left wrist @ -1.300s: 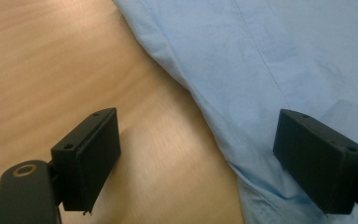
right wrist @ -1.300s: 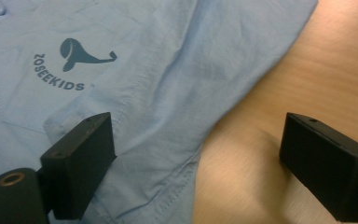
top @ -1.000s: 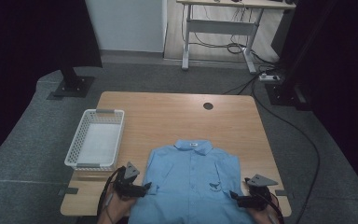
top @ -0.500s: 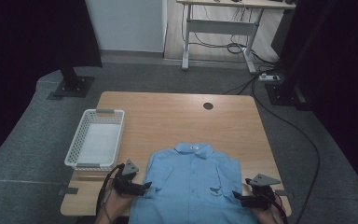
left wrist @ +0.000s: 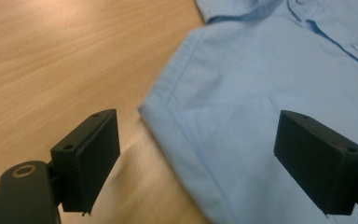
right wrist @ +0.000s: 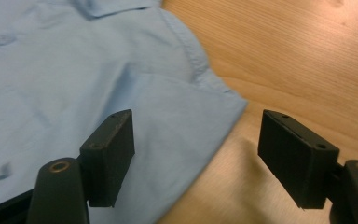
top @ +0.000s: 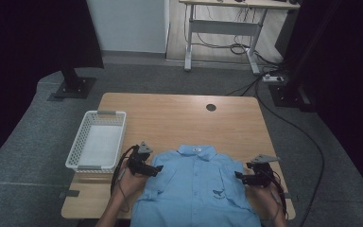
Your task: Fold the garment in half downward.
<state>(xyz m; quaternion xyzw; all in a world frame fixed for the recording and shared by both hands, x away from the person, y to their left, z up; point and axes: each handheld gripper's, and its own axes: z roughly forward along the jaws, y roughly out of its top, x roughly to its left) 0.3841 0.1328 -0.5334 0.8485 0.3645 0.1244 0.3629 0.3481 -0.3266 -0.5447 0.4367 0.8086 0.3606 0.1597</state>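
Blue shirt (top: 196, 187) lies flat at desk's (top: 179, 118) near edge, collar far | left hand-held gripper (top: 152, 169) open astride left sleeve hem, holding nothing | right hand-held gripper (top: 240, 177) open, jaws just closing around right sleeve corner, equally near.

One shirt (top: 196, 184), one basket (top: 82, 156)

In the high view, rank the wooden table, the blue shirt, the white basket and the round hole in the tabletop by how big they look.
1. wooden table, largest.
2. blue shirt; its lower part runs off the frame and it lies nearest the camera, so its look may mislead.
3. white basket.
4. round hole, smallest.
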